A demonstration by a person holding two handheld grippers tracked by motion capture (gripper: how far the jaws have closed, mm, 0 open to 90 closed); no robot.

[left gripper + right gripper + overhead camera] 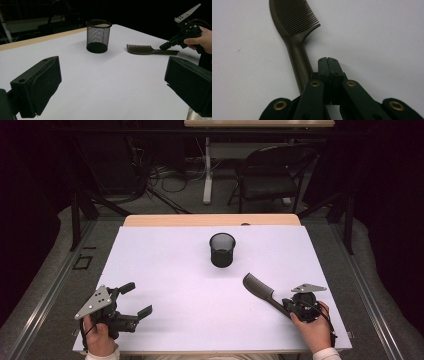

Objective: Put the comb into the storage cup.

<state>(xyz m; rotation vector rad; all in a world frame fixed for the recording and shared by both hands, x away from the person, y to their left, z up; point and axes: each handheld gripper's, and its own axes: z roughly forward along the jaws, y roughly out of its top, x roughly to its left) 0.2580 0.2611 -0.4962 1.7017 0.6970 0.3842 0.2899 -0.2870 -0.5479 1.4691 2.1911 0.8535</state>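
white table (pixel 165 270), comb (pixel 258 289) beside closed right gripper (pixel 328 60)

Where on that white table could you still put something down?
Most of the white table is bare: the wide stretch between the left gripper and the mesh cup, and both far corners. It is crowded near the right edge, where the comb lies by the right gripper.

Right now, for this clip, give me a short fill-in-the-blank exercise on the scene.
1. The black mesh cup stands ____ on the white table.
2. The left gripper has its jaws ____.
3. The right gripper has its jaws ____, with the handle of the comb lying beside them.

Missing words: upright; open; shut
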